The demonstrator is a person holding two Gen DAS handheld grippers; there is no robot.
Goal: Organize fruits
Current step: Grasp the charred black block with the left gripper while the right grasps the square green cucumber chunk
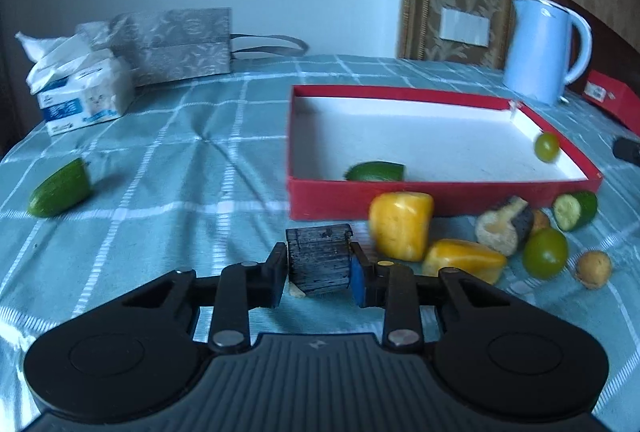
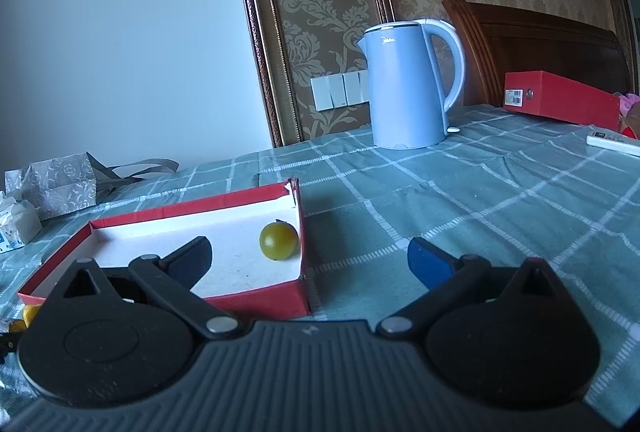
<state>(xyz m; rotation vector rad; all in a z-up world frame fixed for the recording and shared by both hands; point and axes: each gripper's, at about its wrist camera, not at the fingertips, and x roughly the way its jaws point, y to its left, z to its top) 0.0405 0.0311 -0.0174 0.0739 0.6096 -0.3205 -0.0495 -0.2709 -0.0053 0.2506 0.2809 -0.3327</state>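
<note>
Early stage, approx: only two pcs sit in the red box lid point(image 1: 440, 199) so far, a cucumber piece point(image 1: 376, 171) at its near wall and a green grape point(image 1: 547, 147) by the right wall. The left hand-held gripper point(image 1: 320, 264) is clamped on a dark blackened chunk point(image 1: 318, 258), low over the bench point(image 1: 180, 191) just short of the lid; the right hand-held gripper point(image 2: 308, 256) is spread apart w/ nothing in it, beside the lid. Still left outside: two yellow pepper pieces point(image 1: 402, 226), a cut cucumber end point(image 1: 575, 209), a second green grape point(image 1: 545, 253), a small brown fruit point(image 1: 594, 269), another dark-skinned piece point(image 1: 506, 232), plus a cucumber half point(image 1: 60, 193) well apart on the left.

Woven checked tablecloth point(image 1: 160, 151), matt cardboard tray point(image 1: 440, 191), glossy plastic kettle point(image 2: 404, 91)
</note>
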